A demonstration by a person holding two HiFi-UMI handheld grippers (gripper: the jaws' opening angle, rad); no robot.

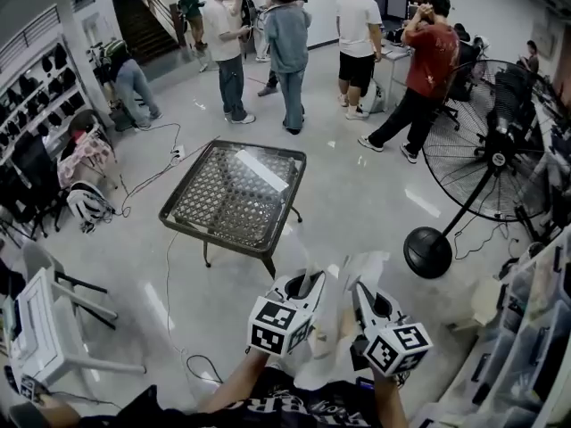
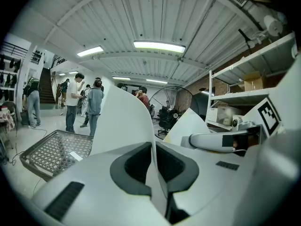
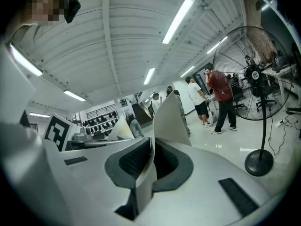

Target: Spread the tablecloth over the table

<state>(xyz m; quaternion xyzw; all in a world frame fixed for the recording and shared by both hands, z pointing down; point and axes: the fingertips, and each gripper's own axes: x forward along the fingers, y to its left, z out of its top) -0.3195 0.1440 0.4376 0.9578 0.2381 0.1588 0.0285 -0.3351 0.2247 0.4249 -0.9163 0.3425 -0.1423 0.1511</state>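
Left gripper (image 1: 306, 285) and right gripper (image 1: 361, 294) each clamp the tablecloth (image 1: 364, 264) — side by side; table (image 1: 214, 208) beyond.

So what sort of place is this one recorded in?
Probably a workshop or lab hall, not a home: a large pedestal fan, storage shelves with boxes, and a group of people standing on a bare polished floor.

The right gripper (image 3: 151, 160) pinches the white tablecloth (image 3: 170, 121) — a big floor fan (image 3: 249, 74) stands beyond.
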